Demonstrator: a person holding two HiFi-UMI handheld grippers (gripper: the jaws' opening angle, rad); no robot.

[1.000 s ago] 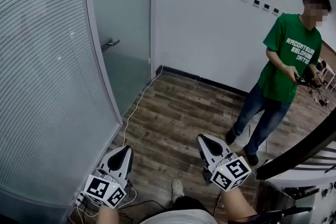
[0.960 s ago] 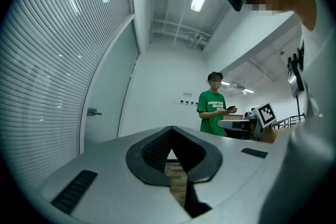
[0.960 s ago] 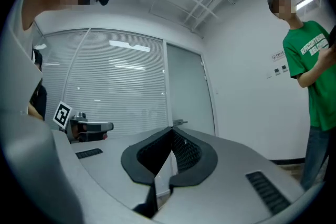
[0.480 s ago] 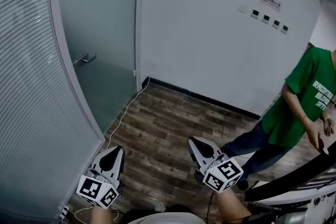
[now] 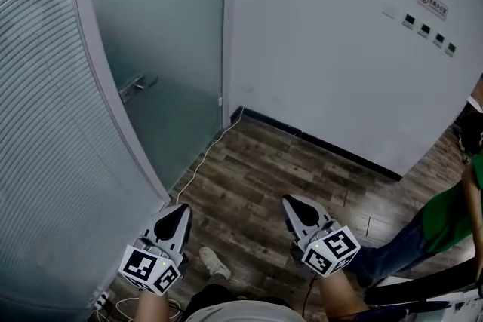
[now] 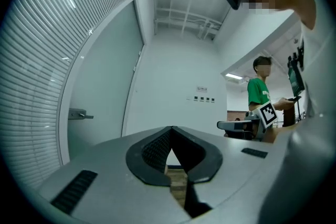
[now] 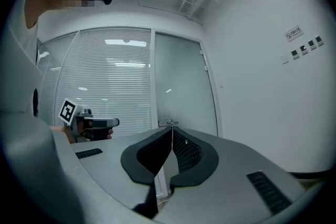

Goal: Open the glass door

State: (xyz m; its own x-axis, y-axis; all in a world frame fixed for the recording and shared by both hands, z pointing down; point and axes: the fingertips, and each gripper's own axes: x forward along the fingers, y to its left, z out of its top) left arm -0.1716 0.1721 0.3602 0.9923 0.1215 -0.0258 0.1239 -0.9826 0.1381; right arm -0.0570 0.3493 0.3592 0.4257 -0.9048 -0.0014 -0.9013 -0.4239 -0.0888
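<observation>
Two grippers are held low and level over the plank floor (image 5: 287, 162), and neither touches anything. On the left gripper (image 5: 182, 210) we find the fingers closed tip to tip with nothing between them. On the right gripper (image 5: 290, 200) the fingers are likewise together and empty.

We locate the glass door (image 5: 170, 34) ahead and to the left. It is a frosted panel set between the curved slatted partition (image 5: 45, 124) and the white wall (image 5: 339, 49). It stands upright with its long axis vertical, and it appears closed in its frame. Its lever handle (image 5: 137, 84) sits on the side nearer the partition. The lever's long axis runs level across the door face, with the free end pointing away from the partition. Both grippers are well apart from it.

We judge the step in hand to be the approach, as no contact with the door has been made. The next move calls for closing the remaining floor between operator and door. One gripper must then be brought up to handle height and its fingers parted enough to take the lever or press it down. The right gripper view has the lever almost directly over its fingertips, so that side looks better aligned.

We note a white cable (image 5: 198, 162) trailing along the floor towards the door foot. A person in a green shirt (image 5: 453, 215) stands at the right edge, clear of the route.
</observation>
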